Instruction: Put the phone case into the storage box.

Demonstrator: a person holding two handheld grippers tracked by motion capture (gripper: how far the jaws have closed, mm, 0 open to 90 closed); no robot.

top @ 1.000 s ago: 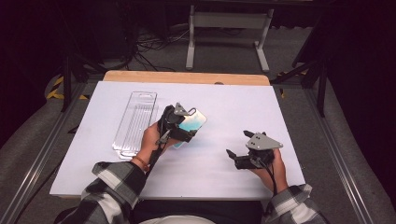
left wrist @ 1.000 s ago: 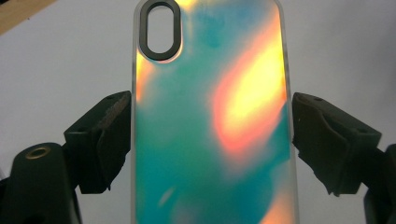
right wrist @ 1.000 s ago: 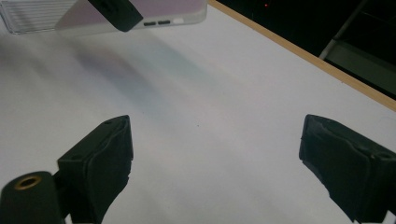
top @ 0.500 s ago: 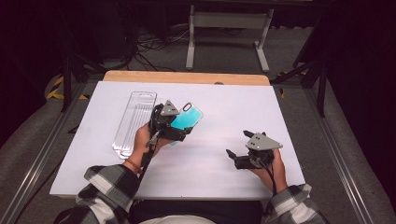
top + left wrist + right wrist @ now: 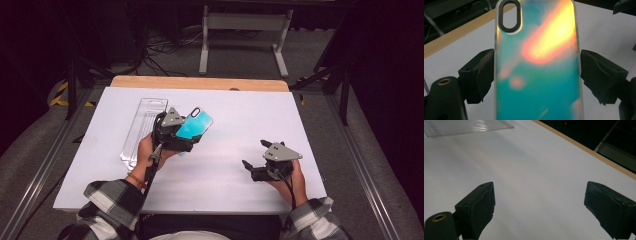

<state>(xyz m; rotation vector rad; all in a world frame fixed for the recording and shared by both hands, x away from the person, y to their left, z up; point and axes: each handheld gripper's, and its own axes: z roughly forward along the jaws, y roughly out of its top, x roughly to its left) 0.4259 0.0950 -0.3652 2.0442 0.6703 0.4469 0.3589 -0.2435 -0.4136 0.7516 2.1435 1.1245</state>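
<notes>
Holding the phone case [image 5: 537, 65] lifted off the surface [image 5: 240, 125] just right of the clear package [image 5: 142, 130], the left claw [image 5: 182, 137] grips its edges; placing remains. Right claw [image 5: 260, 160] gapes empty.

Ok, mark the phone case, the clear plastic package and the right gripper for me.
phone case [image 5: 537, 75]: left gripper view, middle of its teal back.
clear plastic package [image 5: 142, 125]: high view, its ribbed middle.
right gripper [image 5: 539, 210]: right gripper view, midway between its open jaws.
</notes>
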